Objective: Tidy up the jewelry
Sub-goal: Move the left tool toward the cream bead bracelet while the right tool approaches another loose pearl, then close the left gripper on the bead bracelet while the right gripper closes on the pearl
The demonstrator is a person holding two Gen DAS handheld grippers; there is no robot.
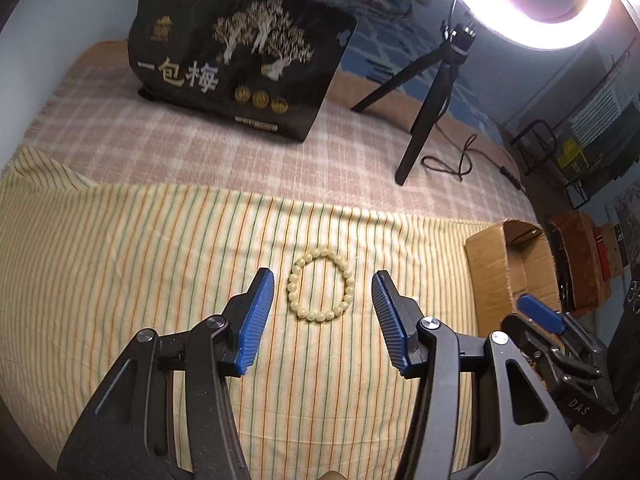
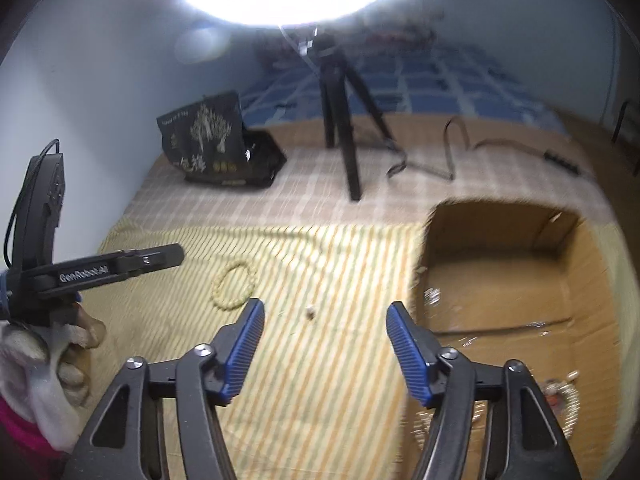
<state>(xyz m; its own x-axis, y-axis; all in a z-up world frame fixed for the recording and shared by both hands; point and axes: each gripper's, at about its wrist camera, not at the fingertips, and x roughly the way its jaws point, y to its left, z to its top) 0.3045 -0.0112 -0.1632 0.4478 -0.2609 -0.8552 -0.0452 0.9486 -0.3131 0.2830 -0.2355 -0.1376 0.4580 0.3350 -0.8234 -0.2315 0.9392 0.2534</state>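
The step in hand is judged to be the pick-up of the bead bracelet [image 1: 320,286] from the bed, for transfer to the cardboard box [image 2: 496,280].

Left to right, the scene is laid out as follows. A black printed bag [image 1: 240,68] stands toward the far edge of the bed. A tripod [image 1: 424,92] with a ring light [image 1: 532,4] stands to its right. The bracelet lies flat on the striped cloth [image 1: 140,260] that covers the near part of the bed. The box sits at the right edge of that cloth.

The left tongs [image 1: 323,294] are held about half open, with nothing gripped. The bracelet is seen just ahead of the tips, between the lines of the two pads and apart from both. The right tongs [image 2: 324,326] are part open and empty. A small loose bead or stud [image 2: 309,311] lies on the cloth just ahead of them. Some jewelry [image 2: 562,398] is already visible in the near part of the box, blurred.

The bracelet is a closed ring, slightly oval. Its longer axis is judged to run from near-left to far-right, and no end or front is presented.

For a sound grip, one side of the ring should be taken, not the whole loop. One pad should be lowered inside the ring and one outside. The pads should be closed across the bead strand. The cloth should not be pinched with it.
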